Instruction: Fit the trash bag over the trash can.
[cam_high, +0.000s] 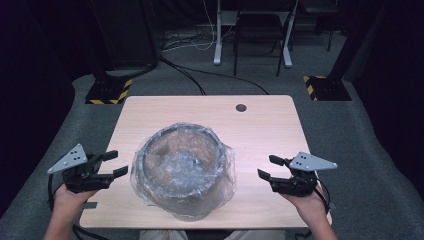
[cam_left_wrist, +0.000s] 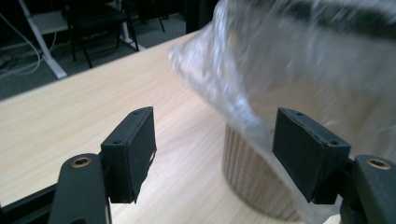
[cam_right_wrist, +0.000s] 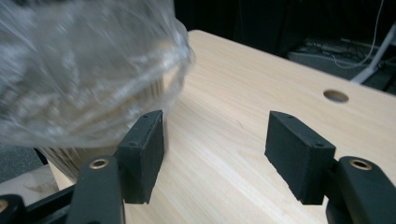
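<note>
Both grippers, left (cam_high: 109, 164) and right (cam_high: 267, 168), flank the unlabelled film-covered basket (cam_high: 182, 167), jaws open, empty.

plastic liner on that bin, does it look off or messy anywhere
Somewhat. The clear plastic liner is crumpled and bunches unevenly over the rim of the ribbed bin, flaring wider on one side. Nothing is spilled on the table.

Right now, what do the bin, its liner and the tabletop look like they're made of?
Bin: pale ribbed wall, probably plastic or wood slats; the blur leaves it open. Its rim looks dark and smooth. Liner: thin clear plastic film, glossy and crinkled, folded over the rim and hanging down outside. Table: light wood-grain top, matte, likely laminate, with a round cable hole.
</note>
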